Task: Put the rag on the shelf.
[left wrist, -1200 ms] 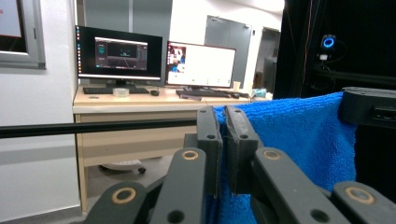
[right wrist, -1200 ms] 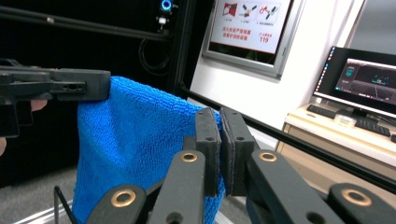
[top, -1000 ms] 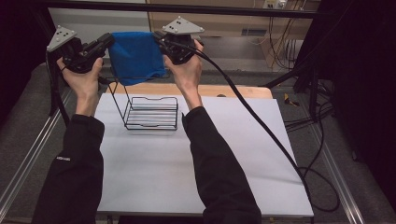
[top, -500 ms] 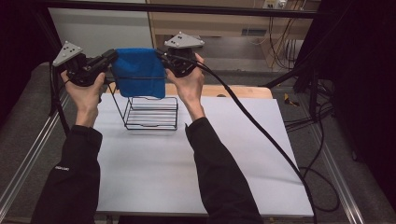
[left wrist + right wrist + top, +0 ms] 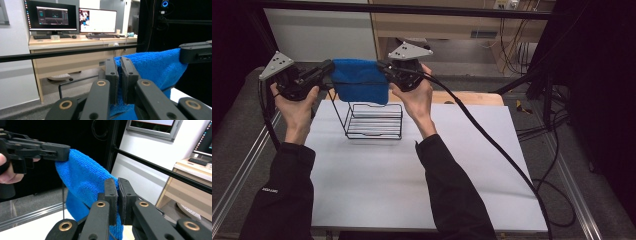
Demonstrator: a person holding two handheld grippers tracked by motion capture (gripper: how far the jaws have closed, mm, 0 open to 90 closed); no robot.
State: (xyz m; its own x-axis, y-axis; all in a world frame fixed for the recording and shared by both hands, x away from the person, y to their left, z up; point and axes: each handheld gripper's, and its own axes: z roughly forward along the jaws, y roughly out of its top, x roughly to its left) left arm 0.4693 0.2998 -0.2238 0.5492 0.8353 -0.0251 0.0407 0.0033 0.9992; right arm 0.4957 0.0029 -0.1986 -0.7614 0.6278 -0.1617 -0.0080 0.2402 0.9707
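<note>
Both hands have sunk, bringing the blue towel point(image 5: 360, 80) toward the wire rack point(image 5: 374, 120); left gripper point(image 5: 326, 69) and right gripper point(image 5: 384, 67) fingers stay clamped on its top corners, stretching it flat for draping.

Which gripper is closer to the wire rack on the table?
Right, though only slightly. The right gripper hangs just above the wire rack's right side. The left gripper is up and off to its left. Both pinch the blue cloth over it.
</note>
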